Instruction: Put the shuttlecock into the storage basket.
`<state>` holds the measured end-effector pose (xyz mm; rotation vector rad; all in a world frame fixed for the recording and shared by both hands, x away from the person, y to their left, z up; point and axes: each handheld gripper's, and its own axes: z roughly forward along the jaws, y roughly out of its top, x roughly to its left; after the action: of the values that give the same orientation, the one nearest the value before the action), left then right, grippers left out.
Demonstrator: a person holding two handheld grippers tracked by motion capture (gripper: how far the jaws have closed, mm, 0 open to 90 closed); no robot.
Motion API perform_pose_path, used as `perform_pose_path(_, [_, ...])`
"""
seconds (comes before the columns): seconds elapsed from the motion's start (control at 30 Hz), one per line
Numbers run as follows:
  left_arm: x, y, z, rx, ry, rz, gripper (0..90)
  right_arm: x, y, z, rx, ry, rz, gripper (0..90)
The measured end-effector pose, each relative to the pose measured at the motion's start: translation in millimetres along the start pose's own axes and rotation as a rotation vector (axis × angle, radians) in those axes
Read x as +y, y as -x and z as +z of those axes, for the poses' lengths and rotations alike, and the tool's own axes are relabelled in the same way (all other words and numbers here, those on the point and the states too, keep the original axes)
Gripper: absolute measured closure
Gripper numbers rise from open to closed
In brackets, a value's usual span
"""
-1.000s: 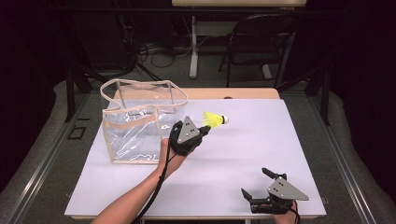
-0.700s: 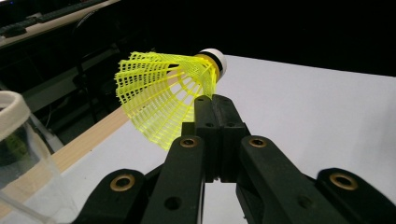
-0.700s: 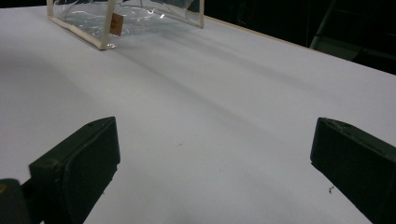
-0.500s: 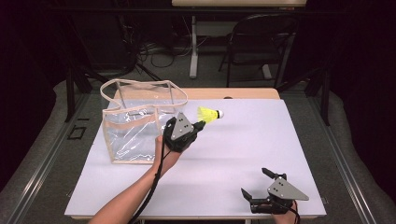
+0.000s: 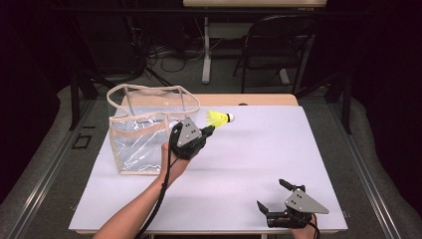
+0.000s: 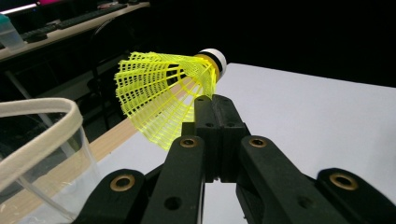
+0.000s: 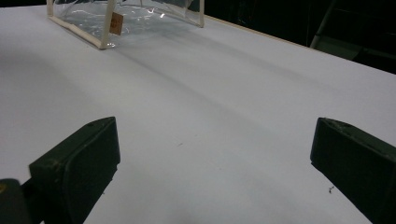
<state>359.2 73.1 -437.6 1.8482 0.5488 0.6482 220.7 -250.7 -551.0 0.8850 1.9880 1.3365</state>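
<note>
A yellow mesh shuttlecock (image 5: 217, 118) with a white cork tip hangs above the white table (image 5: 259, 164), just right of a clear plastic bag (image 5: 144, 132) with a beige rim. My left gripper (image 5: 209, 130) is shut on the shuttlecock's skirt edge; in the left gripper view the skirt (image 6: 159, 95) fans up and left from the closed fingertips (image 6: 212, 109), and the bag's rim (image 6: 42, 128) sits at lower left. Low near the table's front right edge, my right gripper (image 5: 271, 195) stands open with nothing between its fingers (image 7: 77, 163).
The bag's lower edge (image 7: 100, 35) lies far ahead in the right gripper view. A wooden strip (image 5: 249, 99) borders the table's far side, and a dark chair (image 5: 278, 45) stands behind it. Bare white surface spreads between the two grippers.
My left gripper has carried the shuttlecock a little to the left and up, toward the bag's rim. The right gripper has stayed where it was.
</note>
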Motion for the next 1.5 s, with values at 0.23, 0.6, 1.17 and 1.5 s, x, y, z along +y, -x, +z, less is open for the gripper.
perform_pose_path(0.23, [5.3,-3.4,-4.2,0.011,0.016,0.002,90.0,0.0,0.0,-0.3,-0.002,0.000,0.000,1.1])
perform_pose_path(0.6, [14.6,-12.2,-9.5,0.034,0.032,0.009,90.0,0.1,-0.1,-0.3,-0.001,-0.001,-0.001,1.1])
perform_pose_path(1.17, [21.9,-28.1,-18.6,0.069,0.051,-0.003,90.0,-0.1,-0.2,0.2,-0.001,-0.004,-0.002,1.1])
perform_pose_path(1.5, [24.6,-37.8,-27.0,0.099,0.066,-0.006,90.0,-0.1,-0.3,0.1,-0.001,-0.004,-0.001,1.1])
